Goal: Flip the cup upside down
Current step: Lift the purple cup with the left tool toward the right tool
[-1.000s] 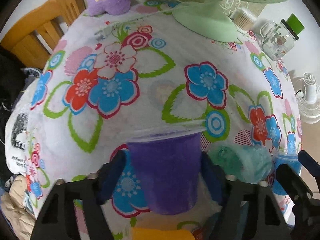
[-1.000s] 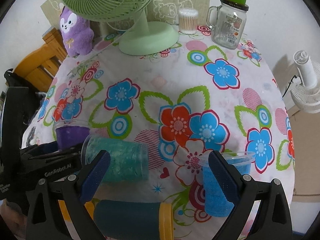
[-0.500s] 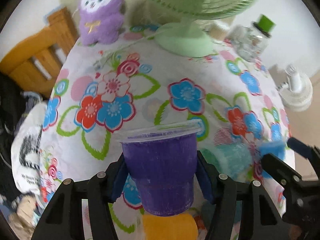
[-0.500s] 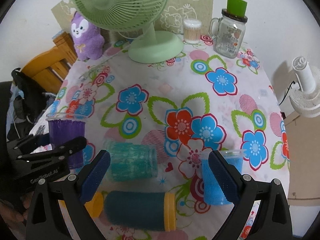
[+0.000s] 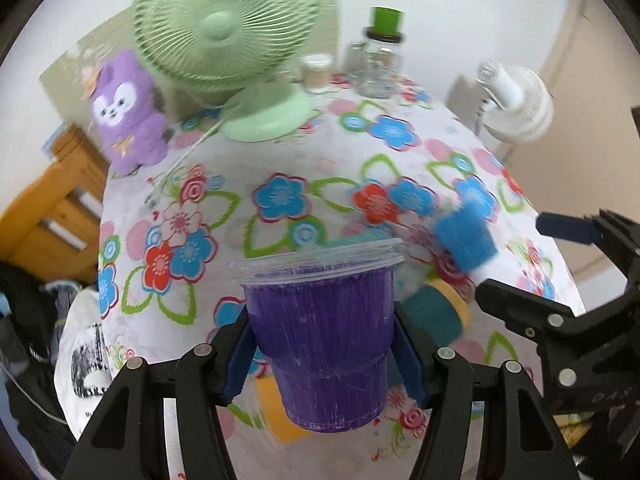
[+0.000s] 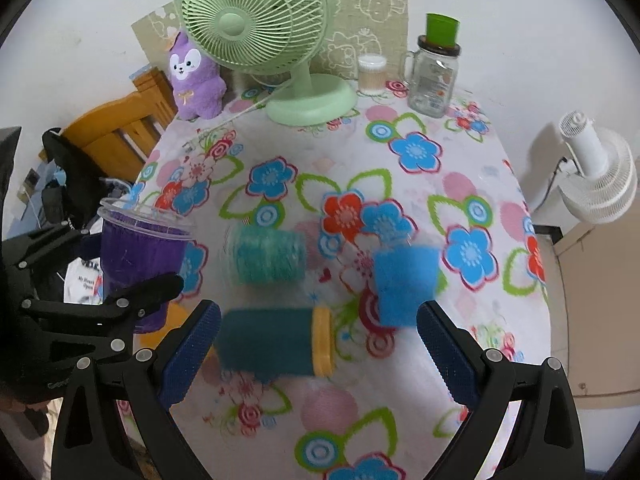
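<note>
My left gripper is shut on a purple plastic cup and holds it upright, rim up, well above the floral tablecloth. The cup also shows in the right wrist view, at the left, with the left gripper around it. My right gripper is open and empty above the table's near part. Between and beyond its fingers a dark teal cup with a yellow rim and a green cup lie on their sides. A blue cup stands there too, blurred.
A green desk fan, a purple plush toy, a glass jar with a green lid and a small cotton-swab pot stand at the table's far edge. A wooden chair is at the left, a white fan at the right.
My left gripper has lifted the purple cup higher off the table, still upright. Both grippers have risen and pulled back, so more of the table and room shows.
</note>
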A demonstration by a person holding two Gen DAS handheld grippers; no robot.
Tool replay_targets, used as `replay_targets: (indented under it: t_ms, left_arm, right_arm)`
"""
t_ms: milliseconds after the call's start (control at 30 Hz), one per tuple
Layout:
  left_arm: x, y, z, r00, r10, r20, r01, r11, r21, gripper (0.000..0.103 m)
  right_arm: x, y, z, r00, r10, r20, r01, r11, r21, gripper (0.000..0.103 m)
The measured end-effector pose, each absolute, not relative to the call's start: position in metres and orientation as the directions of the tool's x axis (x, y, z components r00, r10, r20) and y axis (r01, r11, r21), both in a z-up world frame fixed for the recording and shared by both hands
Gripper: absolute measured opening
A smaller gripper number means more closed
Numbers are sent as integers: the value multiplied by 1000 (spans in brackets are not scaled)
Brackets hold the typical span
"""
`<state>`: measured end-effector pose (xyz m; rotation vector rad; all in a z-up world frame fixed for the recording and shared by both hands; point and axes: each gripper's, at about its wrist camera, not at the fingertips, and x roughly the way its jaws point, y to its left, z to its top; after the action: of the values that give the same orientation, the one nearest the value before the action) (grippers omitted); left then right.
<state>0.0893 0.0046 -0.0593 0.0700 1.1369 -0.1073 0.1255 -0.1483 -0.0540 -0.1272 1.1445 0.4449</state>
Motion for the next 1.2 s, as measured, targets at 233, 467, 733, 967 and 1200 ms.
replay_targets:
  t_ms: [233,467,733,967,1200]
  left_arm:
    - [73,-33,-61,388,-128,-913,241,970,-33,64]
    - [63,-75,-77,354,-173,-919,378,926,-28,64]
    - [53,-124,-109,295,-204,-933,533,846,-17,64]
    - [50,-152,-137,245,-218,-945,603,797,-28,64]
    - [45,-170,-162,232,-197,-952,666,746,8,64]
  right_arm:
    - [96,-184,-52,346,265,-900,-373,919,127,100]
    - [77,-222,-66,349,195,-917,-282,955,96,100]
    - [60,-258,-94,316,143,-938,-191,978,85,100]
    - [54,-276,-118,285,124,-951,-137,987,87,100]
    - [55,-278,-136,253,117,-960,-139,987,84,100]
